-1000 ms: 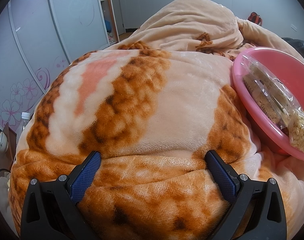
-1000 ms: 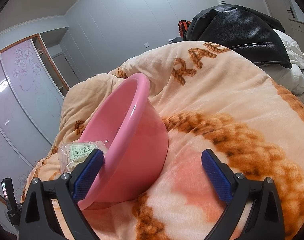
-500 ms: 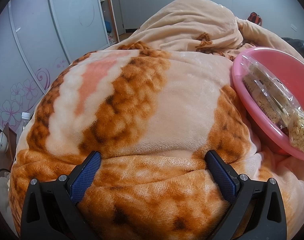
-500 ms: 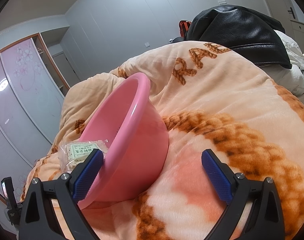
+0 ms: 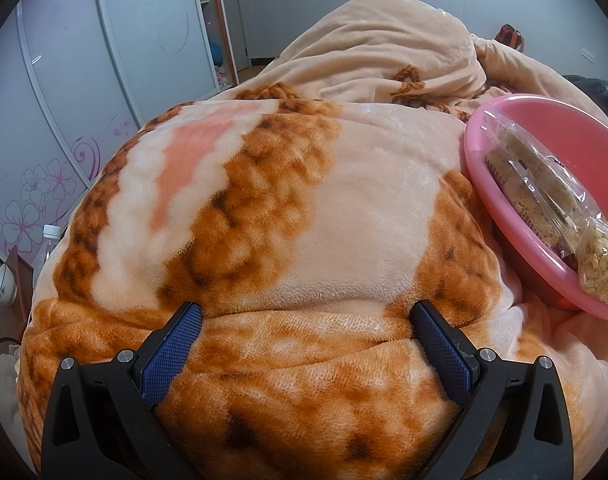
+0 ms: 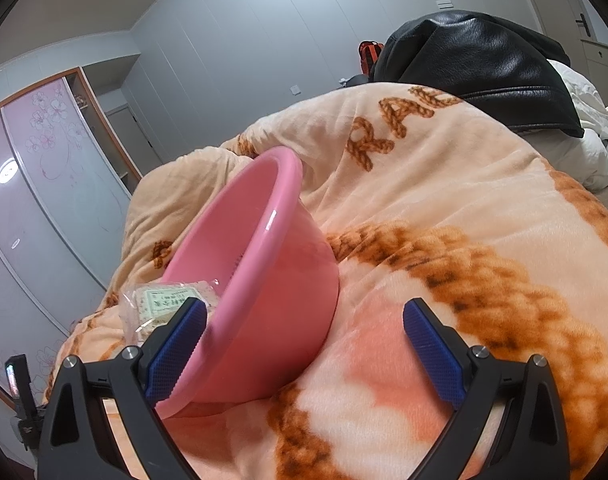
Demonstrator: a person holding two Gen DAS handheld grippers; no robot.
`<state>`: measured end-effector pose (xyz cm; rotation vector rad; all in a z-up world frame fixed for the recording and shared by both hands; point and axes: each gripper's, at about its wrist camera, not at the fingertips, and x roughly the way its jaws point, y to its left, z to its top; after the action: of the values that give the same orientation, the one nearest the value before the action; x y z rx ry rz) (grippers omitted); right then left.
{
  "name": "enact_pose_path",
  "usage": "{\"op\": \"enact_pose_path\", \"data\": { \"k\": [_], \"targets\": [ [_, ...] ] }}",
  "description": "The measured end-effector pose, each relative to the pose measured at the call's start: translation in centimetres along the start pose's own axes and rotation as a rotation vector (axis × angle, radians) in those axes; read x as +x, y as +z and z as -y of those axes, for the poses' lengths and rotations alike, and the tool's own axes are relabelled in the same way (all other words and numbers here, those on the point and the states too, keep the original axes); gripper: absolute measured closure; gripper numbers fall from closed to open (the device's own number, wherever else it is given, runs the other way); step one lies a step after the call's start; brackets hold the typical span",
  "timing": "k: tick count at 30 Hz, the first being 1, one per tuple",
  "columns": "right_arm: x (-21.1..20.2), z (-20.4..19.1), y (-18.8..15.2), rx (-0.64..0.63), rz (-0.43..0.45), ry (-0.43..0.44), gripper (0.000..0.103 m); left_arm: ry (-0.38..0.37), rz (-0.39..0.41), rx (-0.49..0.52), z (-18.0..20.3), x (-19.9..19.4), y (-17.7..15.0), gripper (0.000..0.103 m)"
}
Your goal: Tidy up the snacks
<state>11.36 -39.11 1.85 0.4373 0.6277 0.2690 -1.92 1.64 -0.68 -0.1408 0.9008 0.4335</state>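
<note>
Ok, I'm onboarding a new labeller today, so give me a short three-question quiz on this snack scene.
1. True or false: the left gripper holds a snack.
2. Where do the clear-wrapped snack bars lie?
A. in the round pink plastic basin
B. on the orange-and-cream plush blanket
3. Fill in: the black leather jacket lies ___ the blanket.

Key: 1 false; 2 A; 3 on.
</note>
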Motion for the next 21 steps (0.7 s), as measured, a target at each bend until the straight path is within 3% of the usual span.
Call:
{"op": "enact_pose_path", "data": {
  "k": [3,5,7,10,13,16,19,21],
  "targets": [
    [-4.5,-0.6,1.9,0.078,0.048,0.067,0.005,-0.001,-0.001,-0.001,-0.1,0.0,0.0,0.0],
    [-8.2,-1.3,2.7,0.025,0.125,0.134,0.004,0.0,0.0,-0.001,-0.1,0.0,0.0,0.0],
    [-11.9,-2.1,2.8,-0.082,0.193,0.118,0.0,0.0,-0.001,-0.001,-0.1,0.0,0.0,0.0],
    [-15.3,-1.8,0.6,-0.121,0.178,0.117,0.0,0.0,0.001,0.0,-0.2,-0.1,0.0,0.0],
    [-16.0,-1.2,-3.2,-0.129,0.081,0.256,0.0,-0.001,0.0,0.0,-0.1,0.0,0.0,0.0],
    [-13.4,-3.2,-6.0,-0.285,-0.112,0.387,0.0,0.002,0.001,0.0,0.0,-0.1,-0.1,0.0],
    [-9.8,-6.0,-8.6,-0.462,-0.296,0.324,0.0,0.01,-0.001,0.005,0.0,0.1,0.1,0.0],
    [-8.7,-7.1,-10.2,-0.513,-0.36,0.377,0.001,0.008,0.0,0.003,-0.1,0.1,0.2,0.0]
  ]
}}
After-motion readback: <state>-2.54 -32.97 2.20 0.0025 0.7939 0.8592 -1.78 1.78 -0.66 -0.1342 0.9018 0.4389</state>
